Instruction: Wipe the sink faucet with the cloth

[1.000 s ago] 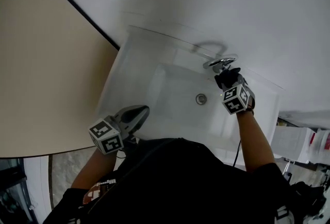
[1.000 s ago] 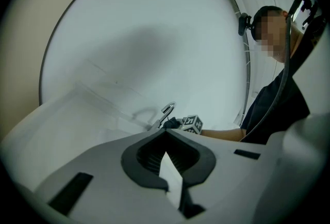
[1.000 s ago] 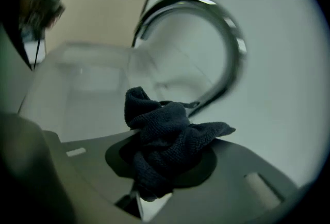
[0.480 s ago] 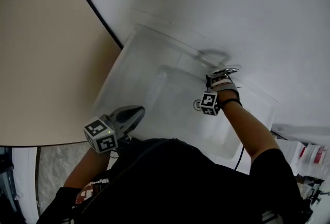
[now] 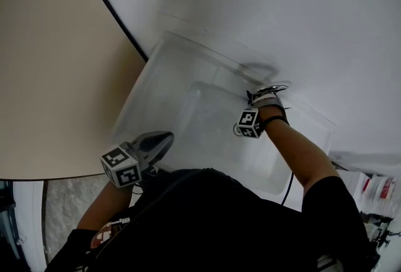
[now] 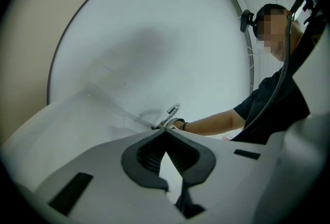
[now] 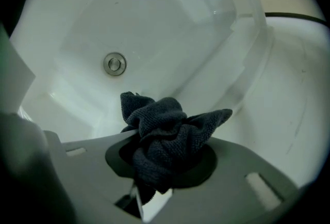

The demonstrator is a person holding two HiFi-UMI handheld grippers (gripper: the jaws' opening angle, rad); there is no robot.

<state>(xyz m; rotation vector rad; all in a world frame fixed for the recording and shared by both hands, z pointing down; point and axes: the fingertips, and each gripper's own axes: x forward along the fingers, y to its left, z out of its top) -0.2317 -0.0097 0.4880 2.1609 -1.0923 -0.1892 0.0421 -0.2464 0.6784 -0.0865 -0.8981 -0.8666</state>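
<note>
Since a second ago the right gripper point(image 7: 170, 160) has dropped from beside the top of the faucet point(image 5: 274, 87) and rolled over, so its marker cube now sits lower, over the sink point(image 5: 156, 70), just below the spout. The left gripper point(image 6: 165, 133) has hardly shifted.

Nearest the person, that left gripper hangs over the front rim of the sink with its jaws closed on nothing. It points across the basin toward the faucet, probably parked there to stay clear of the wiping hand.

Further in, the right gripper's jaws are clamped on the dark cloth point(image 7: 166, 135), which is bunched into a thick wad and bulges out ahead of the tips. That gives a soft pad to press against metal. Its own view looks down into the white basin, with the drain point(image 7: 114, 63) beyond the cloth; the faucet is not in that view, so I cannot tell whether cloth and faucet touch.

Farthest back, the chrome faucet stands at the rear rim against the pale wall. The roll and drop suggest the wipe is working round the underside or neck of the spout.
</note>
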